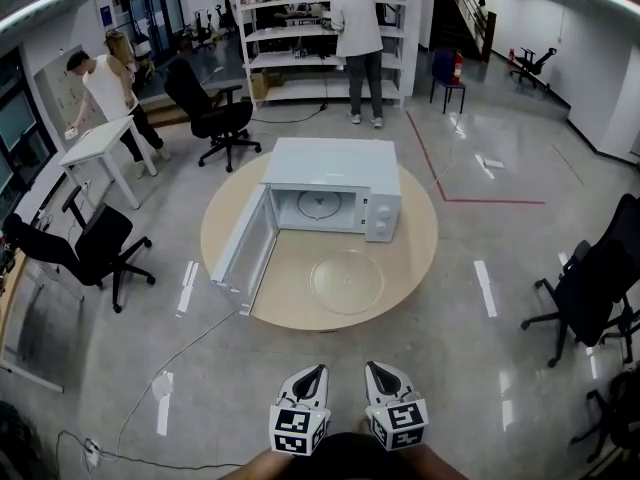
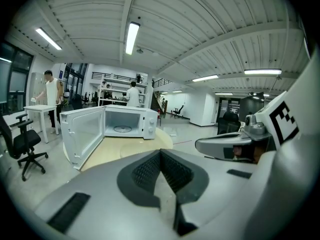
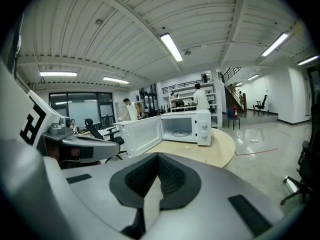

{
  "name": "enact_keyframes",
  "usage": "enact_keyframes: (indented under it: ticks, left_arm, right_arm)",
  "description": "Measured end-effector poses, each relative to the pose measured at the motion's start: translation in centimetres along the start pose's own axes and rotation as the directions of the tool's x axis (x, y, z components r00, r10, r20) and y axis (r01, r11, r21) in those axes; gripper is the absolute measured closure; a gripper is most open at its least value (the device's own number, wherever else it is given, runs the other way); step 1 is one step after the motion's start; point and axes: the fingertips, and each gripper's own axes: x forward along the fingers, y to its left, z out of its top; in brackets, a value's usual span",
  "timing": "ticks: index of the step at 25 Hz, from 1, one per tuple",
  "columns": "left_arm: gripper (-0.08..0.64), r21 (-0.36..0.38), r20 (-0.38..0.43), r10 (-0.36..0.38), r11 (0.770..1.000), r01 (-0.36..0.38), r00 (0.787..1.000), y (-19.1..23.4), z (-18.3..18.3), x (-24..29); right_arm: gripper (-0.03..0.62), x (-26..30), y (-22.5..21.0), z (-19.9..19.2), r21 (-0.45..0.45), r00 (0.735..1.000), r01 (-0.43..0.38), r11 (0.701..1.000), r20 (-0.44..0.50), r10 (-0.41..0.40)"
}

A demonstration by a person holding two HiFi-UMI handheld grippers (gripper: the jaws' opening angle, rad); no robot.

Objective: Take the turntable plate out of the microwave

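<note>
The plate (image 1: 347, 281), clear glass, lies flat on the round wooden table (image 1: 420, 253), outside the microwave (image 1: 335, 163) and just before its open front, near the table's front edge and a little right of its middle. The white microwave stands toward the table's far edge, its controls on the right. Its door (image 1: 245, 250) is swung wide to the left, with the free end reaching the table's left front edge. Inside the cavity only a round ring (image 1: 322, 206) shows on the floor. The left gripper (image 1: 315, 371) and right gripper (image 1: 378, 368) are held side by side low in the head view, over the grey floor and well apart from the table, both aimed at the microwave. In each gripper view the ribbed dark pads meet in a closed V with nothing between them, so both pairs of fingers are closed and empty. A cable (image 1: 190, 343) trails across the floor from the table's left side. One person (image 1: 358, 28) stands at the white shelves beyond the table and another (image 1: 105, 83) leans at a white desk (image 1: 100, 143) on the far left. Black chairs (image 1: 215, 113) stand around the room
</note>
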Motion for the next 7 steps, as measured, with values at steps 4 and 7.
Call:
enact_keyframes:
  ticks: [4, 7]
  left_arm:
    - [0.514, 0.005, 0.007, -0.002, 1.000, 0.002, 1.000, -0.02, -0.19, -0.40]
    - [0.514, 0.009, 0.009, -0.003, 1.000, 0.003, 1.000, 0.03, -0.08, -0.74]
  right_arm:
    - [0.577, -0.20, 0.50, -0.25, -0.013, 1.000, -0.001, 1.000, -0.005, 0.001]
    - [0.578, -0.25, 0.82, -0.40, -0.012, 1.000, 0.000, 1.000, -0.012, 0.000]
